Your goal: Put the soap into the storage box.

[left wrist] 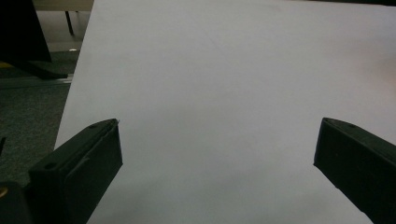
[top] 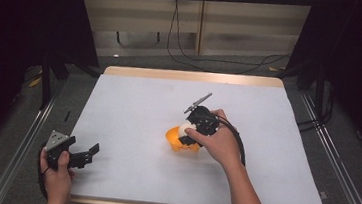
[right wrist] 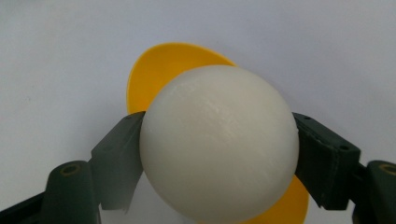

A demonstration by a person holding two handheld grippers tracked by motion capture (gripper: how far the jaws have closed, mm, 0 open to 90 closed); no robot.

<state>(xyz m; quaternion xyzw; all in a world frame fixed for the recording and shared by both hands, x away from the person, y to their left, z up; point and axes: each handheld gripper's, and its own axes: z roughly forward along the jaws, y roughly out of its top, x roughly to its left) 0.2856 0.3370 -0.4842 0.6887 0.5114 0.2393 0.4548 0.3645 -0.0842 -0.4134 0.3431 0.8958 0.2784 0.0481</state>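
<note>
Two grippers, one white ball, one yellow bowl on a white table.

The right gripper [top: 187, 133] has its black jaws clamped on either side of the white ball [right wrist: 219, 144], holding it just above the yellow bowl [right wrist: 161, 70], whose rim shows behind and below the ball. In the high view the ball [top: 185, 129] and bowl [top: 174, 136] sit near the middle of the table [top: 133, 107], under the person's right hand [top: 217, 143]. The left gripper [top: 86, 155] rests at the table's near left edge, well apart, its jaws spread wide over bare tabletop with nothing between them.
</note>
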